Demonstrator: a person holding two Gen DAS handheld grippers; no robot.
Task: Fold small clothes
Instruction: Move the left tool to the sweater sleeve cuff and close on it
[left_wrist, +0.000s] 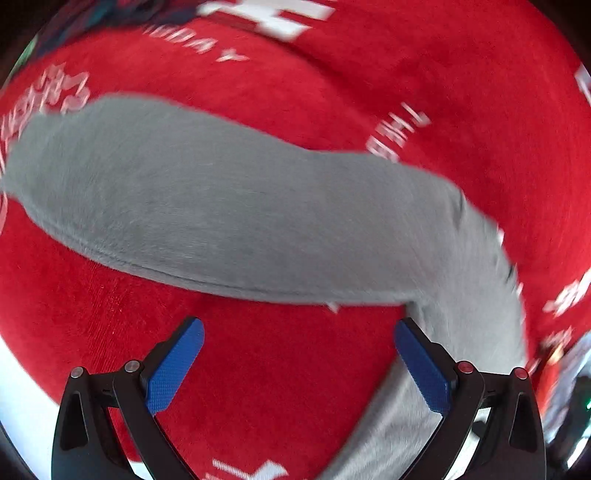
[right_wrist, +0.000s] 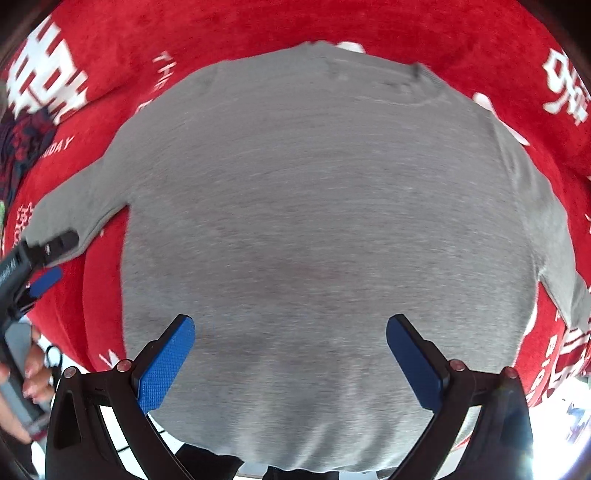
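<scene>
Below | left wrist: left tool (left_wrist: 299, 332) spread wide, empty, over red velvety cloth with white lettering (left_wrist: 258, 387), just short of the grey knit long-sleeved top (left_wrist: 221, 206) sleeve | right wrist: right tool (right_wrist: 290, 330) spread, empty, over the top's body, laid flat.

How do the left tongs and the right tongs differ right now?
The left tongs hang over red cloth just short of the grey shirt's sleeve; the right tongs hang over the shirt's body. The left tongs sit beside the shirt, the right tongs near its hem. Both are open and hold nothing.
</scene>
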